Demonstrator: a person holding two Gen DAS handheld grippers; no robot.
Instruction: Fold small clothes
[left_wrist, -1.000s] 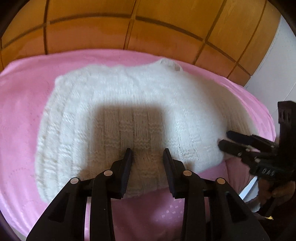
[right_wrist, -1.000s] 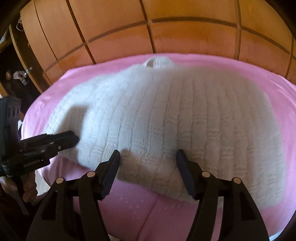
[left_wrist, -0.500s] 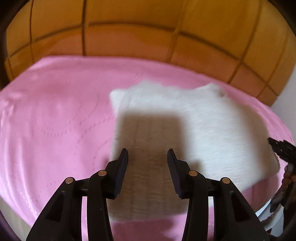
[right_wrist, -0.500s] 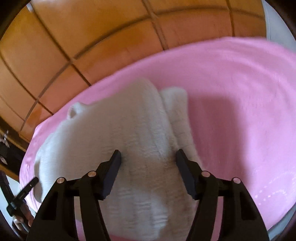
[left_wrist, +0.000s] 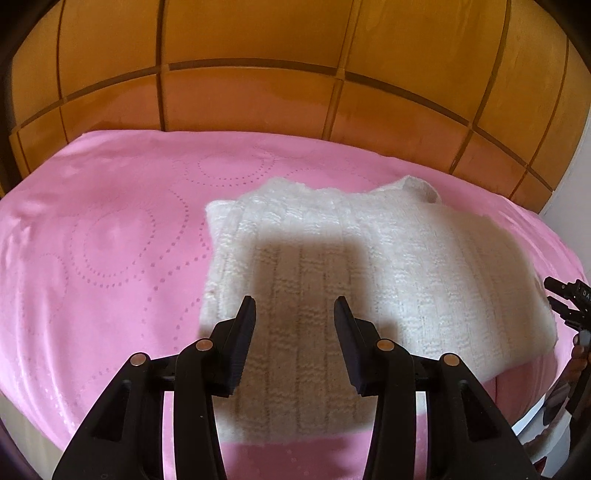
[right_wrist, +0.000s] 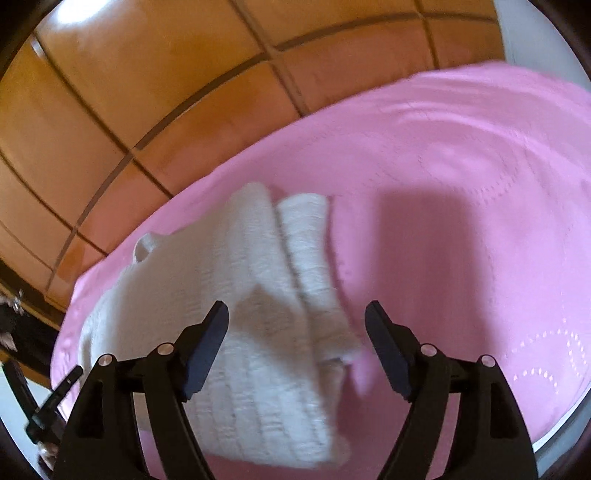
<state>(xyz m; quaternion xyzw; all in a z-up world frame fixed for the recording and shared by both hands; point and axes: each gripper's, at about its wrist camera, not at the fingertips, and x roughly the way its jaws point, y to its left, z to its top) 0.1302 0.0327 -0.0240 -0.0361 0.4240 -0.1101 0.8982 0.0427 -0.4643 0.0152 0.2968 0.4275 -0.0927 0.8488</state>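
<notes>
Both pairs of jaws stand apart and grip nothing: the left gripper (left_wrist: 294, 306) is moderately parted above the sweater, and the right gripper (right_wrist: 296, 312), whose jaws have just been opening, is wide, with the sweater's folded edge seen between them but not pressed.

Behind everything rises a wooden panelled wall (left_wrist: 258, 85) of orange-brown squares divided by dark grooves; a strip of pale wall (right_wrist: 532, 29) shows at the far right of the right wrist view. Below it spreads the bed, covered by a pink bedspread (left_wrist: 110, 240) embossed with dotted circles.

On the bedspread lies the white knitted sweater (left_wrist: 369, 266), folded to a rough rectangle. Its long axis runs from the near edge of the bed toward the panelled wall, its ribs following that line, and its small neck opening (left_wrist: 421, 186) points at the wall.
</notes>
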